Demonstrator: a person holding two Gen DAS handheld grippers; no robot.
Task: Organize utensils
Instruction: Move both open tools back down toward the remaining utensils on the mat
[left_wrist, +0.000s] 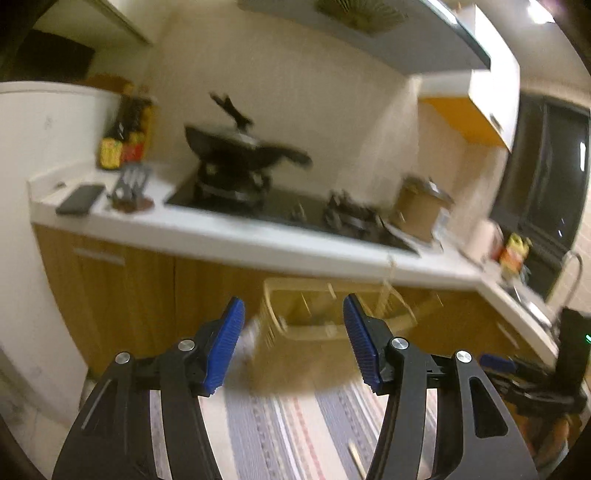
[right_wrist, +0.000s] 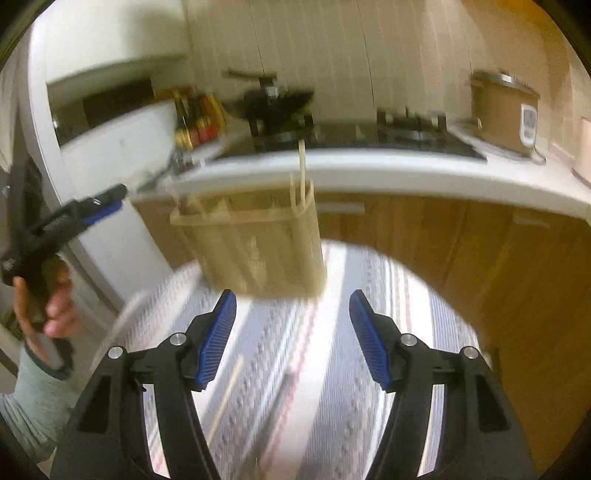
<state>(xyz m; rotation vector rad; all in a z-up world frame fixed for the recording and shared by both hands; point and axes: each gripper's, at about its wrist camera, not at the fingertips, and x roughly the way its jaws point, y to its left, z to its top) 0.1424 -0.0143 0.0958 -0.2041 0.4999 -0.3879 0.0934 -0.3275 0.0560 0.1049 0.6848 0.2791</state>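
Blue ribbed pads line both tools. From the left wrist, the left gripper has its jaws spread with nothing pressed between them. From the right wrist, the right gripper also stands parted and empty.

Beyond the left fingertips, at twelve o'clock, a beige slatted utensil holder shows blurred in front of the wooden cabinets, with thin chopsticks poking out of it at one o'clock. Whether it rests on anything cannot be told. A striped mat lies below at six o'clock.

Farther off, the white countertop carries a black wok on the stove at eleven o'clock, sauce bottles and a dark phone at ten, and a tan cooker at two.

In the right wrist view a person's hand in a pale sleeve grips a tool at nine o'clock.
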